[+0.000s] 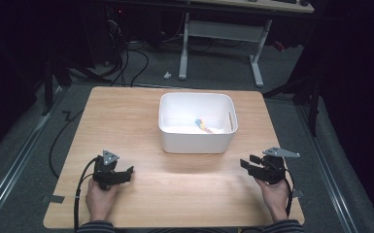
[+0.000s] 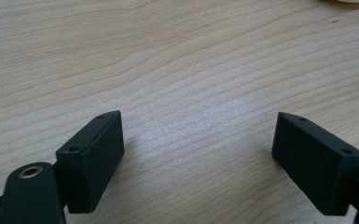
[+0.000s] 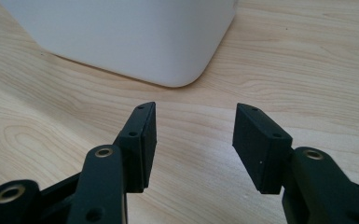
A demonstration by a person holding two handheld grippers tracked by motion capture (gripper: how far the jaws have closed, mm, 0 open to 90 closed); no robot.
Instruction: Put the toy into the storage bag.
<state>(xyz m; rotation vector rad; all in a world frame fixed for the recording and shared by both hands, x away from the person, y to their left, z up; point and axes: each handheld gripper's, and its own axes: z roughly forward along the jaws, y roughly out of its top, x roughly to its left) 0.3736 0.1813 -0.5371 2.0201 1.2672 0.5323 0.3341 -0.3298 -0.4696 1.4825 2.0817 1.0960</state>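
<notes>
A white plastic bin (image 1: pixel 197 141) stands at the middle of the wooden table (image 1: pixel 126 126); inside it lie a small multicoloured item (image 1: pixel 203 125) and a thin wooden stick (image 1: pixel 230 121) against its right wall. My left gripper (image 1: pixel 128 172) rests low near the front left, open, with bare wood between its jaws (image 2: pixel 198 135). My right gripper (image 1: pixel 246 163) sits at the front right, open and empty (image 3: pixel 196 126), pointing at the bin's rounded corner (image 3: pixel 177 60) a short way off.
A hand holds each gripper at the table's front edge. Black cables trail off the left side onto the grey floor. A white-legged desk (image 1: pixel 221 46) stands beyond the far edge. Bare wood lies between the two grippers.
</notes>
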